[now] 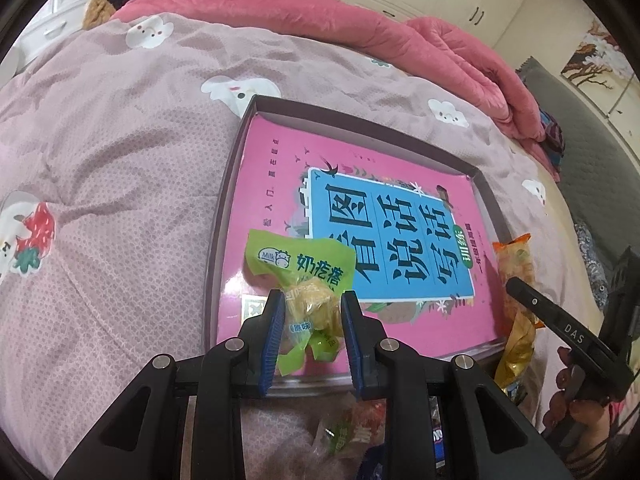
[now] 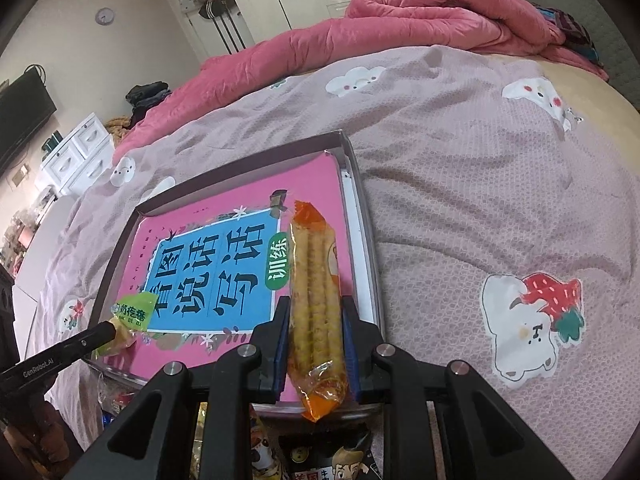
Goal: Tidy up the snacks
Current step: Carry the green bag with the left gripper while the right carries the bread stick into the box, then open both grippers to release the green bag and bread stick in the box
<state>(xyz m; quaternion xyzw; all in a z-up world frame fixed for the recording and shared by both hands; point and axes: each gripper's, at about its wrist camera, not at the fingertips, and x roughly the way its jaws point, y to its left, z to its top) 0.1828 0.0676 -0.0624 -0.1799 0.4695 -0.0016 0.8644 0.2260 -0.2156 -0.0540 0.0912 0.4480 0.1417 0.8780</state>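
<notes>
My left gripper (image 1: pixel 312 305) is shut on a green milk-candy packet (image 1: pixel 303 266) and holds it over the near left corner of a shallow box (image 1: pixel 224 208) with a pink printed bottom. The packet also shows in the right wrist view (image 2: pixel 134 311). My right gripper (image 2: pixel 316 312) is shut on a long orange biscuit-stick packet (image 2: pixel 316 300), held over the box's right side (image 2: pixel 366 240). That packet shows in the left wrist view (image 1: pixel 516 280) beside the right gripper's black finger (image 1: pixel 560 320).
The box lies on a bed with a mauve quilt (image 1: pixel 120 180) printed with white animals. A rolled pink duvet (image 1: pixel 360 28) lies at the far side. More snack packets (image 2: pixel 332 460) lie below the grippers near the front edge. White drawers (image 2: pixel 80 152) stand at the left.
</notes>
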